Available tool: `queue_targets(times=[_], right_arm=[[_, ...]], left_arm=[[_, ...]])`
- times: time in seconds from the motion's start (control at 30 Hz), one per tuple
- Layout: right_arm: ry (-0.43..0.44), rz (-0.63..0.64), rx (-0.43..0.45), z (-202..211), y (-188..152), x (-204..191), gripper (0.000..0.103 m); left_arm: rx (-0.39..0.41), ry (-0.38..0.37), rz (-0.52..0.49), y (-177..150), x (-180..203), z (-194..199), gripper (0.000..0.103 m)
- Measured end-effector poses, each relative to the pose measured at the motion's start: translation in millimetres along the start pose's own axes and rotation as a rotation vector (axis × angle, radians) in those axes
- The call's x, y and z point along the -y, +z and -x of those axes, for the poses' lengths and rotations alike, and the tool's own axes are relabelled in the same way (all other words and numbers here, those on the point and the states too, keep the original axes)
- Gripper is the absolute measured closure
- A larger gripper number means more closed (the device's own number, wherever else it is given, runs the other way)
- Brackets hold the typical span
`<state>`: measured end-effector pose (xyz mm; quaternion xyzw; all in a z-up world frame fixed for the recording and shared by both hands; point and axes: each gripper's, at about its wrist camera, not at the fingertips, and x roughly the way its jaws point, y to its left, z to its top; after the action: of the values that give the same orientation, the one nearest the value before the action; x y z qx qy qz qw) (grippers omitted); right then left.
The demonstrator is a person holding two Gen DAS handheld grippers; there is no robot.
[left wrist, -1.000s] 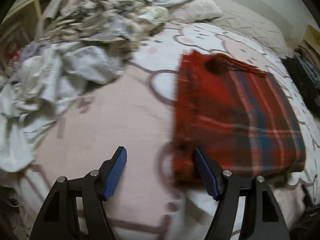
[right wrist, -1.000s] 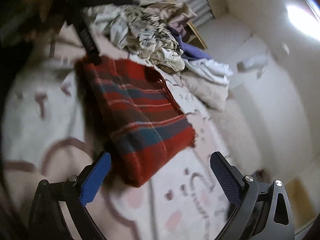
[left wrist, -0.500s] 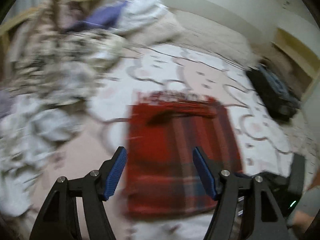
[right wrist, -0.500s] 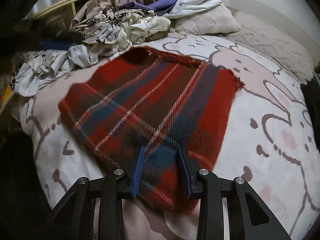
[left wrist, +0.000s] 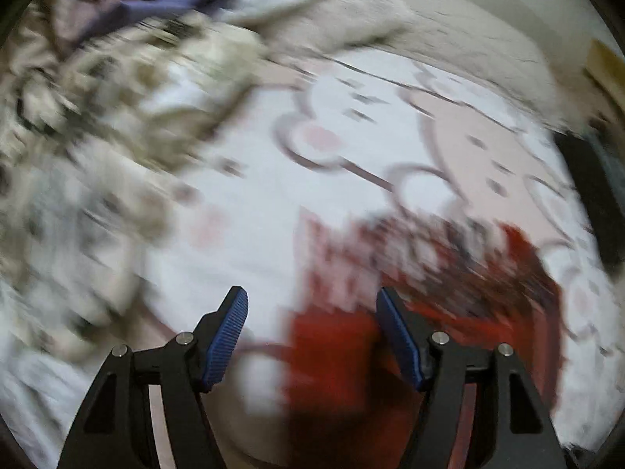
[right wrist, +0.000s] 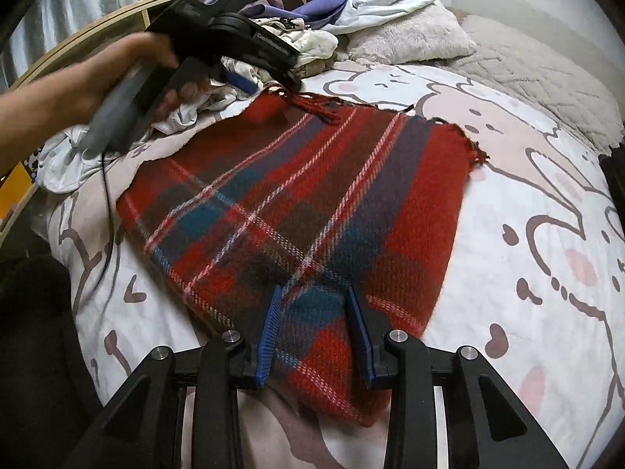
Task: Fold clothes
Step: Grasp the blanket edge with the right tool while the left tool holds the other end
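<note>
Right claw [right wrist: 315, 332] clenched on plaid blanket [right wrist: 312, 211]; left claw [left wrist: 312, 336] released, laundry heap [right wrist: 281, 39] beyond.

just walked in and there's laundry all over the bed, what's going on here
A person is folding a red plaid blanket on a bed, with a gripper in each hand. The right gripper has just closed on the blanket's near edge; the cloth sits pinched between its blue pads. The left gripper is open with nothing in it, and the left hand carries it above the fringed far edge. A pile of unfolded clothes waits by the headboard.
</note>
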<state>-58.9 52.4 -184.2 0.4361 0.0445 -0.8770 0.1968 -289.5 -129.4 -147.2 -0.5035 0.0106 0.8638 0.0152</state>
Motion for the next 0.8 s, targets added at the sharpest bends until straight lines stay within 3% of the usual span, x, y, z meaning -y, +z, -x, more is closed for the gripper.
queue_targets(times=[0.1, 0.23, 0.3, 0.43, 0.5, 0.7, 0.8], right_arm=[[0.002, -0.007, -0.007, -1, 0, 0, 0.068], [-0.005, -0.021, -0.013, -3, 1, -1, 0.068], [-0.012, -0.012, -0.017, -3, 2, -3, 0.068], [-0.014, 0.0, -0.026, -3, 2, -3, 0.068], [-0.016, -0.001, -0.029, -4, 3, -3, 0.068], [-0.02, 0.004, -0.031, -4, 4, -3, 0.068], [-0.023, 0.011, -0.03, -5, 3, -3, 0.068]], left_arm=[[0.044, 0.033, 0.021, 7, -26, 18, 0.035], [0.092, -0.029, -0.018, -10, -33, 54, 0.035], [0.086, -0.106, -0.059, -23, -21, 64, 0.035], [-0.036, -0.31, -0.121, -50, 21, 54, 0.035], [-0.086, -0.35, -0.136, -56, 40, 40, 0.035], [-0.153, -0.36, -0.009, -20, 50, -16, 0.035], [-0.117, -0.267, 0.03, 9, 38, -25, 0.035]])
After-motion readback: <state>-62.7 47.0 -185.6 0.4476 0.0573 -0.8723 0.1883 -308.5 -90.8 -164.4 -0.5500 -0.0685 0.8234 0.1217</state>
